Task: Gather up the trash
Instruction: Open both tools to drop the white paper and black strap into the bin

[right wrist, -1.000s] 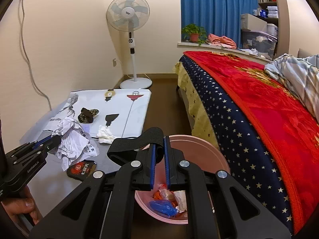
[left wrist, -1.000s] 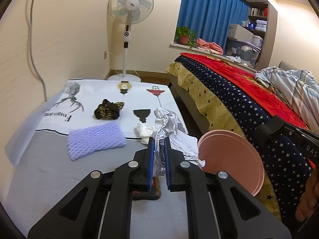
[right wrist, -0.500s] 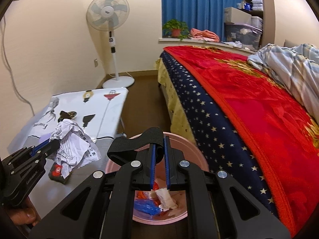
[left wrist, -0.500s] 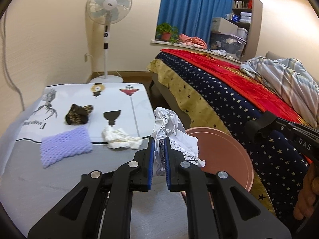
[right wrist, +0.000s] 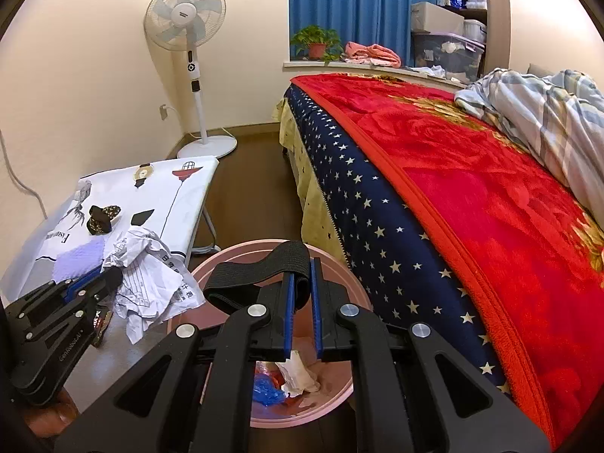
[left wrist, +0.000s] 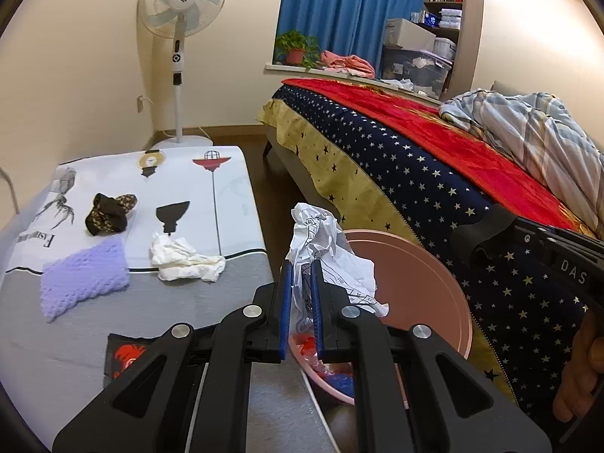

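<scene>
On my left, a table (left wrist: 234, 275) in white printed cloth holds a knobbly lilac foam sleeve (left wrist: 85, 275), a dark patterned wrapper (left wrist: 109, 213) and a crumpled white tissue (left wrist: 185, 260); the cloth's lettering is too warped to read. My left gripper (left wrist: 301, 270), angled downward, pinches a crumpled paper (left wrist: 328, 249) printed with small characters, at the rim of the round pink bin (right wrist: 351, 290). My right gripper (right wrist: 301, 283), also tilted down, clamps the bin's black elastic strap (right wrist: 264, 268). Right: a plush red blanket (right wrist: 490, 196).

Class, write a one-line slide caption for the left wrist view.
Left gripper carries crumpled paper over the pink bin.
</scene>
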`<state>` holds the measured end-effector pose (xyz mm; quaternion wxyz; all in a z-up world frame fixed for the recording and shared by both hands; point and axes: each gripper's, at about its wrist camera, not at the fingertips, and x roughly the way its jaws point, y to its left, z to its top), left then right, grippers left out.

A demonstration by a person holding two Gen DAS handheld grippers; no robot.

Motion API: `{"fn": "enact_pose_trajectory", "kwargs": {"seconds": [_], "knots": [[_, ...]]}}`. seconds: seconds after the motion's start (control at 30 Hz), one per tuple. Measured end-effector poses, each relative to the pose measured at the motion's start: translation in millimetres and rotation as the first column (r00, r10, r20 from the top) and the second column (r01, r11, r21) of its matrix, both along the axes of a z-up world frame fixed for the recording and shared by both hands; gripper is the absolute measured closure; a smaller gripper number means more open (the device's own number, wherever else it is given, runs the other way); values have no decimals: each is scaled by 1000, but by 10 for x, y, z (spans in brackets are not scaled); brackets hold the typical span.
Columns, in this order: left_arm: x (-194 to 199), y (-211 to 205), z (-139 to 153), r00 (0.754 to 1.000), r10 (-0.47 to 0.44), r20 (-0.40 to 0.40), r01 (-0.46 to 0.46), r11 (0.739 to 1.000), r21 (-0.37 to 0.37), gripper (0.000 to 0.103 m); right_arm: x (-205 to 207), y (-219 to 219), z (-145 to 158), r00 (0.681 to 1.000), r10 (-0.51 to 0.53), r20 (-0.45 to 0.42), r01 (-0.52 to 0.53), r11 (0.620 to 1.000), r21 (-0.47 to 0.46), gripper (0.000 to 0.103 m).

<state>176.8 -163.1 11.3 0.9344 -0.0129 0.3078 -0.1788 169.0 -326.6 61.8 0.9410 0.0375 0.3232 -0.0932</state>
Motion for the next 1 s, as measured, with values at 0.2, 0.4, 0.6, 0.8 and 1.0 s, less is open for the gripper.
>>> {"fn": "enact_pose_trajectory", "kwargs": {"seconds": [0.2,0.4,0.6,0.8,1.0], "knots": [[29,-97,-23,1000,-17,-9,17,1000,-3,93,14,-7,-13,1000,-1,-7,1,1000,1,94],[61,-167,-92,998,-51,-48,50,999,-19,78,28,-33,-50,1000,-10,-21,10,1000,8,79],[56,-119,-102,997,-54,-57,53,998,-21,78,29,-33,-66,1000,-15,-24,15,1000,4,66],[21,-35,-58,998,-51,-47,49,998,-25,78,28,-21,-85,1000,-9,-30,9,1000,2,66],[-4,131,20,999,-27,-40,26,998,-49,78,108,41,-249,991,28,-134,-26,1000,13,66]]}}
